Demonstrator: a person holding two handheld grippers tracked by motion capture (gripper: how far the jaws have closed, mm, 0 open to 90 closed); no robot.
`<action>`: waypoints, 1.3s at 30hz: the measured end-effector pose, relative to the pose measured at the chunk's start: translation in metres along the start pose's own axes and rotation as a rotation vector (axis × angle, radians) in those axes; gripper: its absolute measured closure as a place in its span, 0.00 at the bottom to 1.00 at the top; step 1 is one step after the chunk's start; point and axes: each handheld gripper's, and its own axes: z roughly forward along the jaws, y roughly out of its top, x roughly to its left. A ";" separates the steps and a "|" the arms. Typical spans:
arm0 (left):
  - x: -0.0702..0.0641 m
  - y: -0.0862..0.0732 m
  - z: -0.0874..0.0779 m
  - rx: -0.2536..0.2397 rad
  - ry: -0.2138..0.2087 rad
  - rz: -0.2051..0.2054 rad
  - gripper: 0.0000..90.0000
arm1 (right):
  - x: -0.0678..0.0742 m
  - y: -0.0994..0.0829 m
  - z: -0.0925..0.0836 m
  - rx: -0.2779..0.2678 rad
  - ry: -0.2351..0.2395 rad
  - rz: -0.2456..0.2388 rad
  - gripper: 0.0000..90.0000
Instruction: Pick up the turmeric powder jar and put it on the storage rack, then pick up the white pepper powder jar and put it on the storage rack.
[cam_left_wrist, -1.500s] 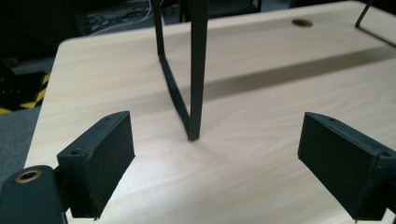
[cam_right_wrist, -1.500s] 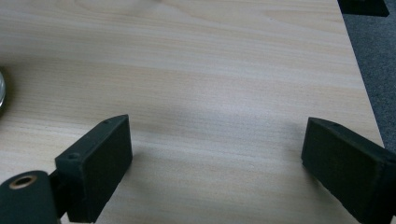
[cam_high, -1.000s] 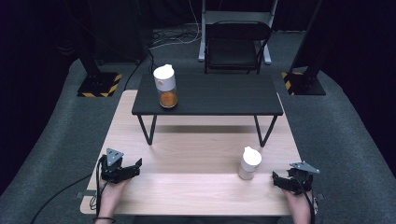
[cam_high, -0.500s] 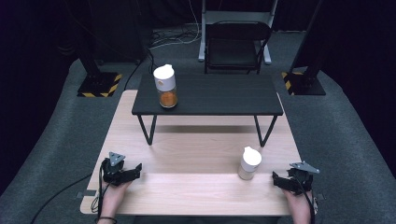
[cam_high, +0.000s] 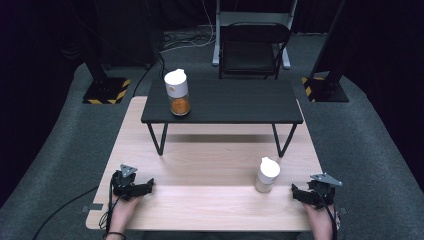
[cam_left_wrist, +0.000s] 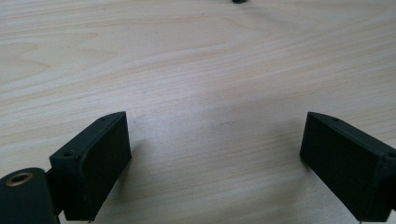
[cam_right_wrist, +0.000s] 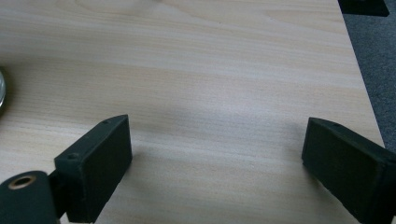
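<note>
Pale matt wood-grain table (cam_high: 210, 200); matt black gripper pads (cam_left_wrist: 98, 158); white plastic-capped jar (cam_high: 267, 175)

From up high I see the wooden table (cam_high: 210, 200) lit brightly and evenly, dark surroundings swallowing detail. My close views are soft, slightly blurred, with faint shadows under the jaws.

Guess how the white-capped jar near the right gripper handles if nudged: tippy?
Probably somewhat tippy: the jar stands upright, taller than wide, with a bulky white cap up top. Likely rigid, so open jaws could close on it without crushing it. If knocked over, its round body may roll on the smooth wooden table.
</note>
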 end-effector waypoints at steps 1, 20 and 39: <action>0.000 0.000 0.000 0.001 -0.001 0.000 0.08 | 0.000 0.000 0.000 0.000 0.000 0.000 0.08; 0.000 0.003 0.001 0.013 -0.008 0.010 0.04 | 0.001 0.000 -0.001 0.001 -0.009 0.012 0.08; 0.000 0.003 0.002 0.015 -0.005 0.007 0.03 | 0.003 -0.005 -0.025 -0.048 0.038 0.044 0.09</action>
